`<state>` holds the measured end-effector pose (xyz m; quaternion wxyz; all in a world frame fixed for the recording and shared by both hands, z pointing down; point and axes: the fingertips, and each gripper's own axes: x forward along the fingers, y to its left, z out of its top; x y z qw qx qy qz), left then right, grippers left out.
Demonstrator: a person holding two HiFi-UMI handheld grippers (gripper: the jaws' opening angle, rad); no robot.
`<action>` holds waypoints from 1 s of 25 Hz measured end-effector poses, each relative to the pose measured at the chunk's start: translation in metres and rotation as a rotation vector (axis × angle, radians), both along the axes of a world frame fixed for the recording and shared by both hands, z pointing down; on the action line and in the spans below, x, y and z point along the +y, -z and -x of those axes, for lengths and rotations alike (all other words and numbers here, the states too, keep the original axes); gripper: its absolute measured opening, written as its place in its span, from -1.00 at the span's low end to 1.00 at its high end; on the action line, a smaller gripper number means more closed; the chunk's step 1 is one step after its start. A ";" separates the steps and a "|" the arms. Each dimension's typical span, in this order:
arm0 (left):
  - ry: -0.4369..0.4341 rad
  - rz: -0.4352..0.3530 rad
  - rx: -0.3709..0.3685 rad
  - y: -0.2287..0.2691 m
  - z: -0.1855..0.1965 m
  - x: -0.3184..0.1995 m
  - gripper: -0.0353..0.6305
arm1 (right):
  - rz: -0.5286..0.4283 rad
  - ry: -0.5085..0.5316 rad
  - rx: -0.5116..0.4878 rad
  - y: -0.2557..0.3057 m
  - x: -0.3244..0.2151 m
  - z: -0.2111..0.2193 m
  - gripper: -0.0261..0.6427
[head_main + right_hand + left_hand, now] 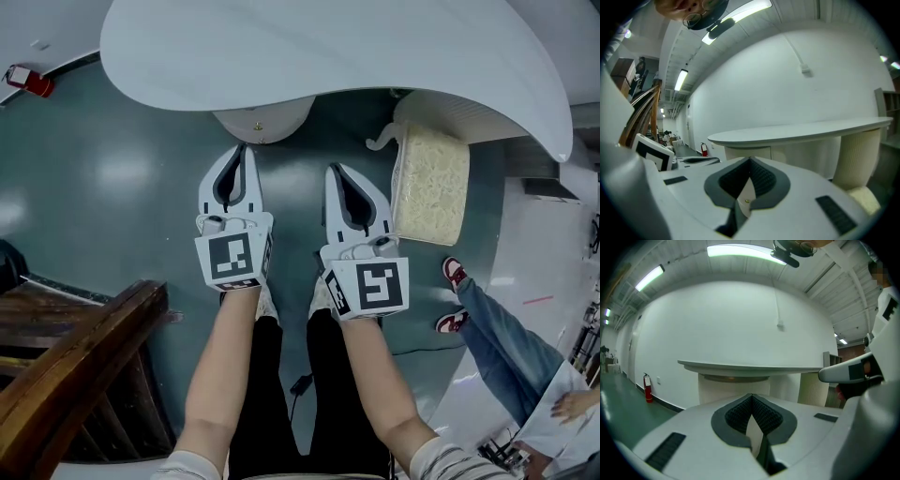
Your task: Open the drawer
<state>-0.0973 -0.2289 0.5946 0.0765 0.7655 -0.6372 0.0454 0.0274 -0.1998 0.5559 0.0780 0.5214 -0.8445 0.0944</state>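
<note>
Approach is starting: left claw (pixel 240 156) and right claw (pixel 337 174) are hovering pressed together, empty, short of the bench (pixel 328 47), likely needing to spread for the drawer knob (pixel 258 125).

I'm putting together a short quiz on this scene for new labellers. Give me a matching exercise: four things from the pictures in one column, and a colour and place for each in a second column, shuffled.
Things:
1. fire extinguisher
2. table top
3. wooden frame
4. ribbed pedestal

Colour and place:
A. brown, lower left corner of the head view
B. cream, just right of the right gripper
C. red, far upper left of the head view
D. white, curved, across the top of the head view

Pairs: 1-C, 2-D, 3-A, 4-B.
</note>
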 end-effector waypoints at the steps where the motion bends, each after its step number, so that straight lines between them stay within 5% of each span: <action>1: 0.002 0.000 0.000 -0.005 0.000 -0.003 -0.88 | 0.000 0.005 0.000 -0.001 -0.001 0.000 -0.88; 8: -0.015 0.004 -0.026 -0.031 -0.002 -0.023 -0.88 | 0.001 0.007 0.012 -0.005 -0.007 -0.003 -0.88; 13: -0.043 0.020 -0.072 -0.050 -0.003 -0.036 -0.68 | 0.002 -0.011 -0.013 -0.006 -0.016 -0.006 -0.88; 25: 0.042 0.097 -0.010 -0.098 0.006 -0.062 -0.47 | 0.041 0.001 -0.040 -0.022 -0.024 -0.002 -0.88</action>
